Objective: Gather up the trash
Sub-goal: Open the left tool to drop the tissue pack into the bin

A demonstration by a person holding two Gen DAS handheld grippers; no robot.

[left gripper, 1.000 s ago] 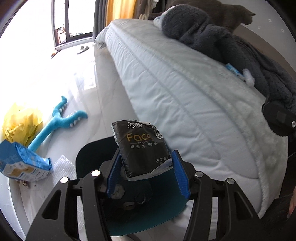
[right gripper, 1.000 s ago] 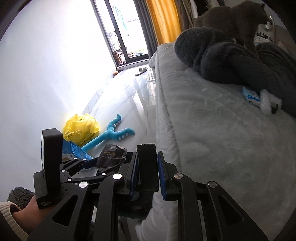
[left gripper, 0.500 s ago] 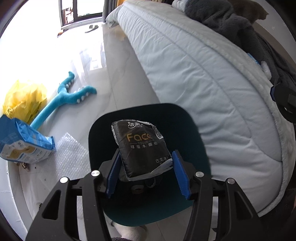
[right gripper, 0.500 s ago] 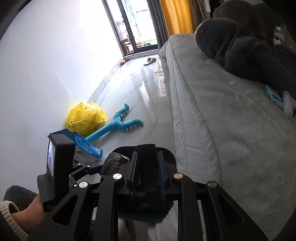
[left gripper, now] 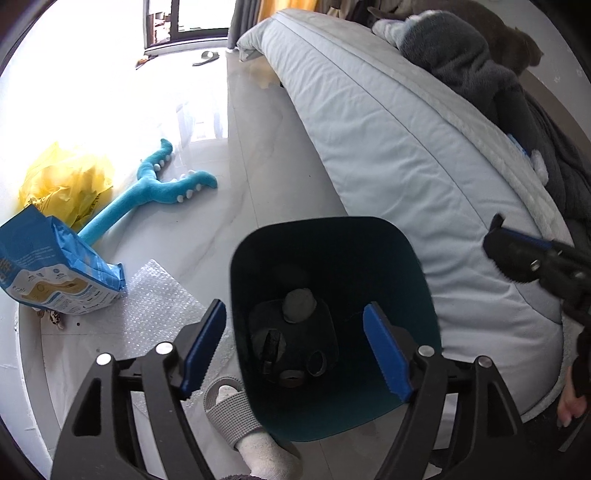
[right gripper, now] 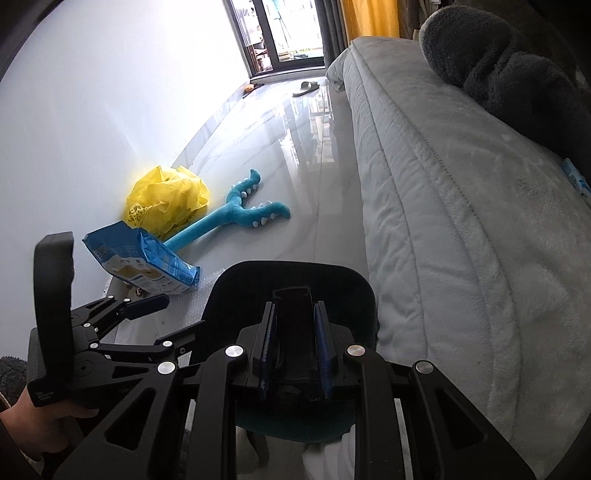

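1. A teal trash bin stands on the floor beside the bed, with dark trash lying at its bottom.
2. The left claw hangs over the bin, jaws opening, nothing between them.
3. The right claw pinches a black flat object.

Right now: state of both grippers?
Left gripper: jaws opening, nothing between them, over the bin.
Right gripper: shut on a black object.

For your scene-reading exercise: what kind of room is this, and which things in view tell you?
Most likely a bedroom: a quilted bed with a dark fleece blanket fills one side, and a slipper lies by the far glass door.
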